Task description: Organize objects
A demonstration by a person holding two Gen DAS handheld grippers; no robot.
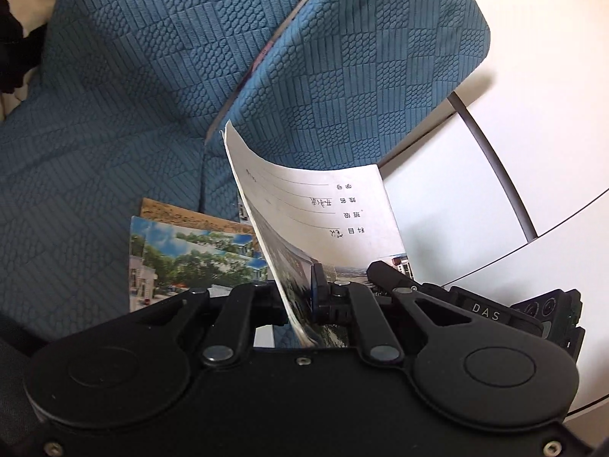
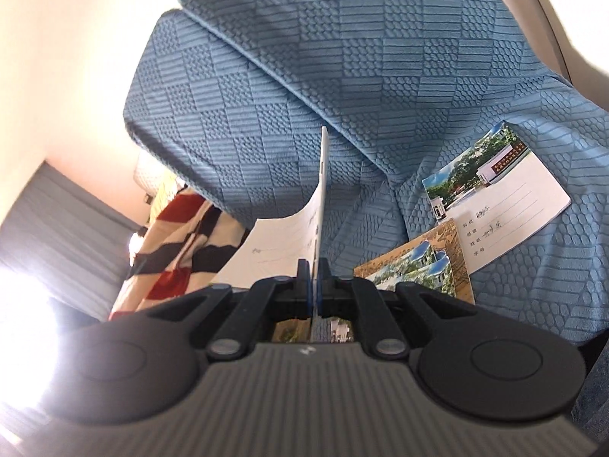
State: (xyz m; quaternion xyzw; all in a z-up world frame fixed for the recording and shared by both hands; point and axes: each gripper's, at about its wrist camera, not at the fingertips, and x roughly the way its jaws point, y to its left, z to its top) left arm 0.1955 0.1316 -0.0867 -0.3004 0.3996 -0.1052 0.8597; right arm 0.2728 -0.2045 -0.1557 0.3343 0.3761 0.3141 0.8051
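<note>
Blue quilted sofa fabric [image 1: 114,95] fills most of both wrist views, and I have a thin exercise book [image 1: 316,209] pinched between my two tools. My left gripper [image 1: 300,297] is nearly closed on the book's lower edge, with the cover bowing up toward twelve o'clock and its free corner ending against the cushion behind. In the right view, my right gripper [image 2: 314,285] is clamped tight on the same book [image 2: 321,205], seen edge-on as a slim white blade rising straight to twelve. Two more books lie flat on the seat: a white-covered book [image 2: 510,198] at two o'clock and a tan-bordered book [image 2: 426,262] just below it, overlapping at one corner. From the left view those sit at nine o'clock [image 1: 182,251], below the lifted one. A striped red, black and cream cloth [image 2: 182,243] hangs at nine o'clock in the right view. Open seat fabric lies toward ten o'clock on my left side; a white wall [image 1: 533,57] closes off two o'clock.
</note>
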